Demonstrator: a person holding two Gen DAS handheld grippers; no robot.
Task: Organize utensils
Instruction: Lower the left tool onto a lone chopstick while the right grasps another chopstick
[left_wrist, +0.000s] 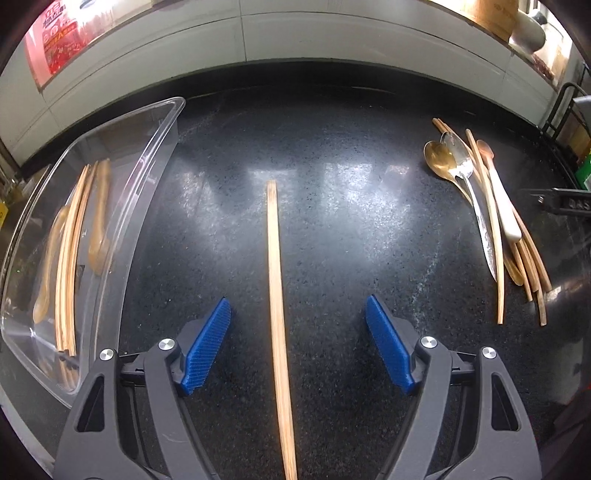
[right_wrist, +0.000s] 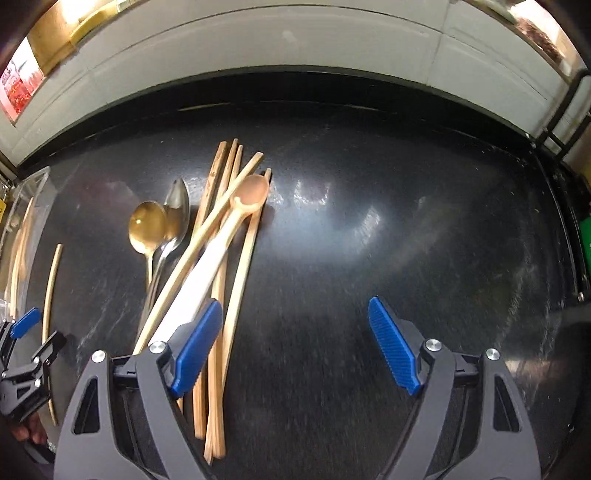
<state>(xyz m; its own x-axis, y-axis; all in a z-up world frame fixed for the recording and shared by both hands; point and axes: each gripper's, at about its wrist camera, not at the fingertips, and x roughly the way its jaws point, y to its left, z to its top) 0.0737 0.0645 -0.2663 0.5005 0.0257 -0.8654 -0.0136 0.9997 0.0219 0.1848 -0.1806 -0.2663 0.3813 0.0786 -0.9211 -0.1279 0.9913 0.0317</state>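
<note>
Several chopsticks are already lying in the clear bin (left_wrist: 162, 122); one chopstick (left_wrist: 277, 295) is being straddled by the left gripper (left_wrist: 297, 345), jaws wide. The utensil pile (right_wrist: 207, 266) is waiting on the surface (right_wrist: 369, 258) beside the right gripper (right_wrist: 295, 347), jaws wide, empty.

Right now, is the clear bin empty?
No. The clear bin already holds several wooden chopsticks and a wooden spoon.

Bare dark counter (left_wrist: 332, 206) between clear bin (left_wrist: 155, 155) and utensil pile (left_wrist: 487, 206), lone chopstick (left_wrist: 277, 295) midway.
</note>
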